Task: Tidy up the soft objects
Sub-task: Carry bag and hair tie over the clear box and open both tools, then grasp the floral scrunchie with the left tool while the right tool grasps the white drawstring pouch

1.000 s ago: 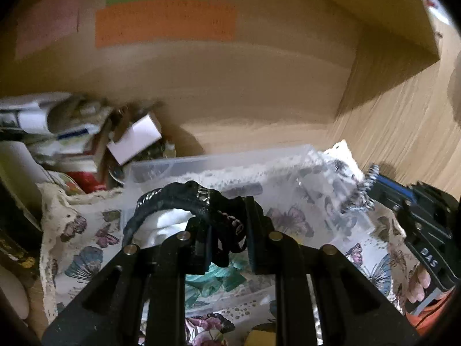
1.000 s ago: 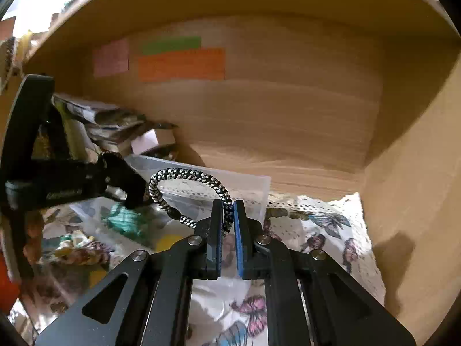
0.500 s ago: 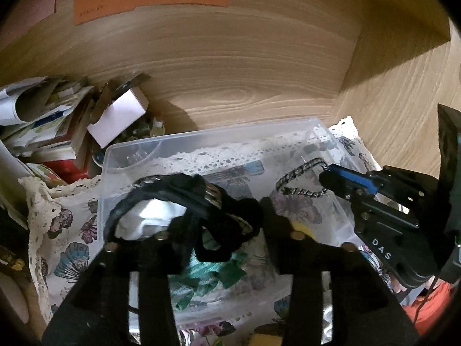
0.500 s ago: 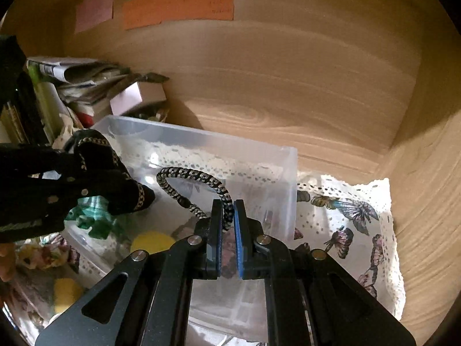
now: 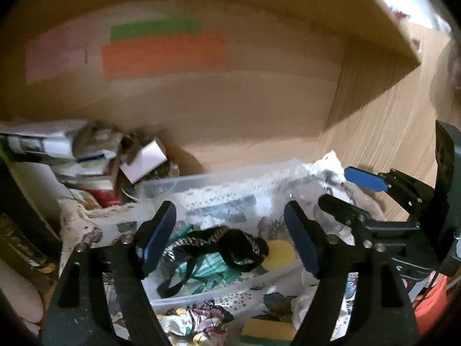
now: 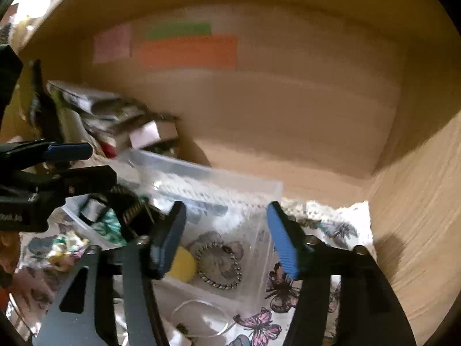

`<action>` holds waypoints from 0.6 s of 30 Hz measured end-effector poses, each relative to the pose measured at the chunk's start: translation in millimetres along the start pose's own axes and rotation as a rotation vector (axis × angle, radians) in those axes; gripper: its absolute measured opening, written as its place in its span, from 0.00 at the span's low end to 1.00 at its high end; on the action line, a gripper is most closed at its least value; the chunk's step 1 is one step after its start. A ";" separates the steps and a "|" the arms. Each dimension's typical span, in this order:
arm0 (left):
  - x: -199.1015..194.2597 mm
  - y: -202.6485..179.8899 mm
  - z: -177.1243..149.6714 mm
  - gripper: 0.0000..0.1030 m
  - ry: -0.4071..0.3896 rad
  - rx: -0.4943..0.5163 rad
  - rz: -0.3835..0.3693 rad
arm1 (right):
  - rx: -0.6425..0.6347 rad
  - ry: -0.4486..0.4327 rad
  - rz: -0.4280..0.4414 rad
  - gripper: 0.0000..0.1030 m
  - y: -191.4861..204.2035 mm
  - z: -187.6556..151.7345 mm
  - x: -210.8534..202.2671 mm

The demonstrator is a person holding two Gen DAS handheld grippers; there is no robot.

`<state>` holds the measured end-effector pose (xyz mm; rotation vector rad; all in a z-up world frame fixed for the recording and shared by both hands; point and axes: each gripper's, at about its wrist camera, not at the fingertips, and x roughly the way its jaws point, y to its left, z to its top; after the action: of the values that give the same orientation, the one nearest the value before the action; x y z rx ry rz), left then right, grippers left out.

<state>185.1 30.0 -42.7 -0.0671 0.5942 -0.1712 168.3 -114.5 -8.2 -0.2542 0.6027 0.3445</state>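
A clear plastic bin stands on a butterfly-print cloth. In it lie a black braided band, a green fabric piece, a yellow sponge and a black-and-white braided cord loop. My left gripper is open and empty above the black band. My right gripper is open and empty above the cord loop; it also shows in the left wrist view. The left gripper shows in the right wrist view.
Wooden shelf walls enclose the back and right, with coloured paper labels. A pile of books and papers sits at the left. A yellow-green sponge and a floral fabric piece lie in front of the bin.
Both grippers have opened and let go: the black band and the cord loop now lie in the bin. Both grippers have lifted slightly.
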 end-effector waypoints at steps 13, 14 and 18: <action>-52.7 6.3 -34.0 1.00 -0.085 -0.006 0.077 | -0.040 -0.094 0.064 0.85 26.4 -22.1 -53.0; -52.8 6.2 -38.6 1.00 -0.078 -0.001 0.083 | -0.041 -0.086 0.072 0.85 28.5 -25.9 -52.5; -47.6 7.7 -58.4 1.00 -0.033 0.002 0.106 | -0.033 -0.050 0.115 0.85 35.0 -41.2 -49.1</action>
<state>114.6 45.3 -65.6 -0.0360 0.5636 -0.0680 96.0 -108.0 -16.7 -0.2423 0.5638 0.4705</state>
